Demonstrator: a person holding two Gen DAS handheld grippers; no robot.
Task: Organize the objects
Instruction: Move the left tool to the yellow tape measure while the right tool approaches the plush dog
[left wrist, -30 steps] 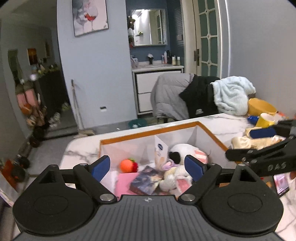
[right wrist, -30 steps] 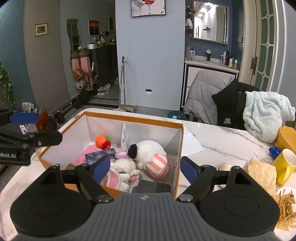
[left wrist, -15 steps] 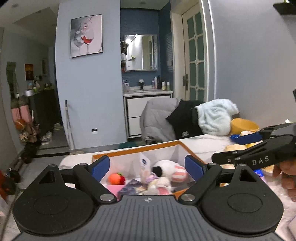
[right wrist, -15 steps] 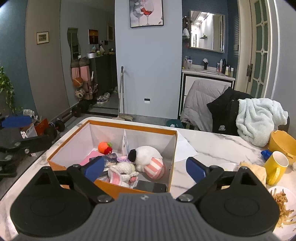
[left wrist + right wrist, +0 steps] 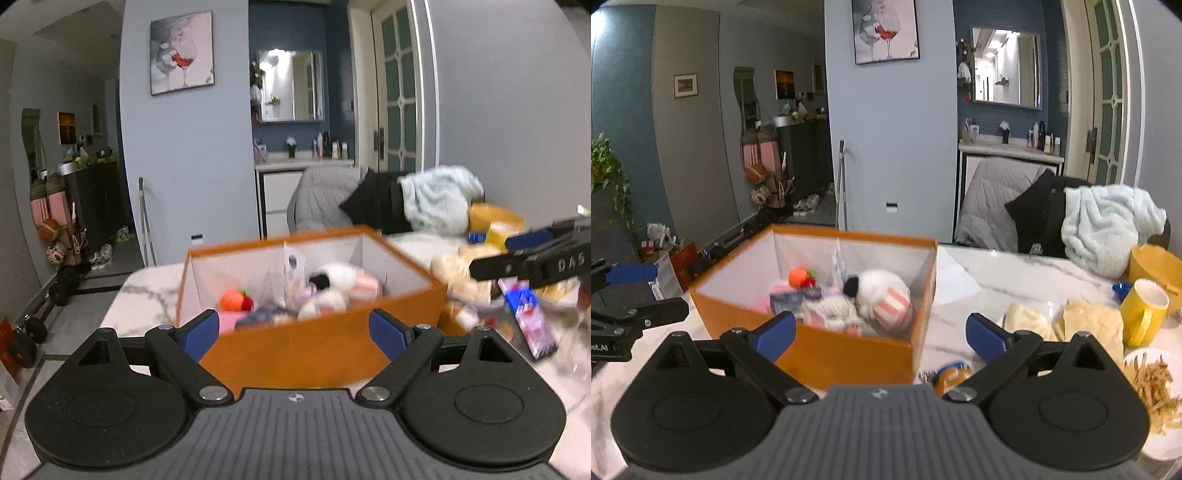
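Showing only on the right wrist view, a yellow mug (image 5: 1143, 312); both grippers' fingers (image 5: 199, 332) (image 5: 775, 332) spread wide, empty.

"DAS" on right tongs (image 5: 532, 258)

Home dining area w/ white marble-look table (image 5: 1015, 280); behind it, framed wine-glass print (image 5: 885, 29), bathroom vanity w/ mirror (image 5: 1006, 75).

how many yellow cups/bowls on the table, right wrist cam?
2. A yellow mug stands at the right by the snack plate; a yellow bowl sits just behind it, cut off by the frame edge. More may be hidden beyond it.
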